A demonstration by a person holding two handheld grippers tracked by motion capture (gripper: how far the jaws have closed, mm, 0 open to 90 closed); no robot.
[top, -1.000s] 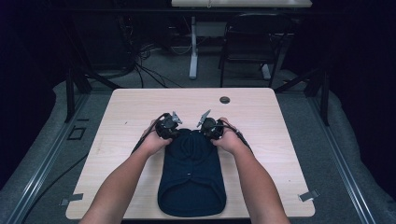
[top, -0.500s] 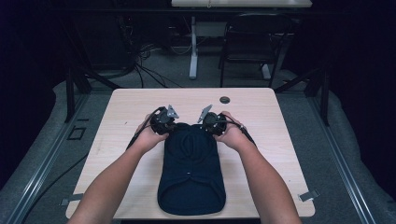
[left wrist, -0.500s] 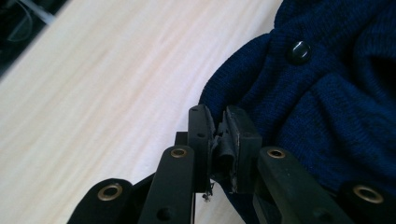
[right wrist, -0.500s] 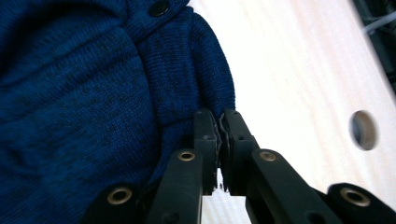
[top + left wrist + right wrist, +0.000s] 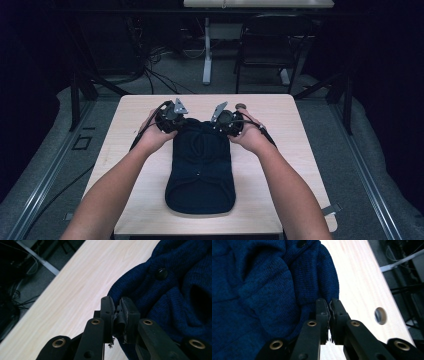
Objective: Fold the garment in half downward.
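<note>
Dark blue knitted cardigan (image 5: 201, 167), folded long and narrow, lying on the middle of the bench (image 5: 135, 150), the far end lifted a little between the two tools, the near end flat and close to the person's edge. Far left corner of the cardigan pinched in the left tool (image 5: 119, 312), jaws closed down tight on a fold of the knit, as seen in the left gripper view. A dark button (image 5: 161, 273) on the knit just beyond that tool, to its right. Far right corner pinched in the right tool (image 5: 329, 315), jaws almost together with a thin edge of the fabric between the pads. Seen from the high view, left tool (image 5: 171, 116) and right tool (image 5: 226, 120) side by side above the far end of the cardigan, each with a grey plate on top, each held in one hand, forearms coming in from the near side. Past the right tool, a small round dark hole (image 5: 380, 315) in the bench top, well apart from the cardigan. Beyond the bench, cables (image 5: 150, 65) on the floor and a chair (image 5: 265, 50).
</note>
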